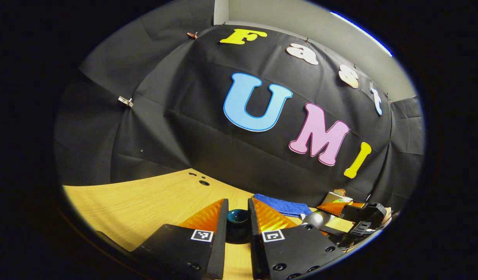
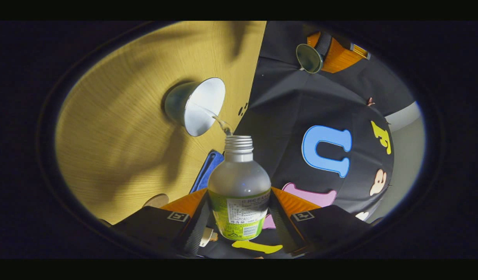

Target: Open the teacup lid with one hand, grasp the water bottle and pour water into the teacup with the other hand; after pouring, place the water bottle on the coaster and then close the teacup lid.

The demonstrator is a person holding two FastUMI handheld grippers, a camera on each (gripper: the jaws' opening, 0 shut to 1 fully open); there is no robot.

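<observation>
Left gripper [image 1: 239,217]: fingers closed on the dark teacup lid [image 1: 238,218], one finger pressing each side, lid held up off the wooden worktop [image 1: 145,198]. Blue cloth [image 1: 281,205] lying flat on the worktop beyond the right finger. Farther right in the left gripper view, the other gripper [image 1: 359,217] tilted over, a rounded silvery shape beside it, too blurred to identify.

Right gripper [image 2: 239,217]: fingers clamped on the water bottle [image 2: 239,190], one on each side of the labelled lower body. Bottle uncapped, threaded neck bare, clear plastic, contents within not discernible. Green and white label carries small print and a barcode, too fine to read. Whole right gripper view rolled sideways, bottle tipped with it.

Thin stream of water [image 2: 222,125] running from the bottle mouth into the teacup [image 2: 195,105]. Teacup open, white inside, metallic outside, standing on the worktop. Level in the cup cannot be told. Blue cloth visible near the bottle's shoulder. Round pale coaster [image 2: 157,200] partly visible at the near edge. Left gripper with the lid visible at top.
</observation>
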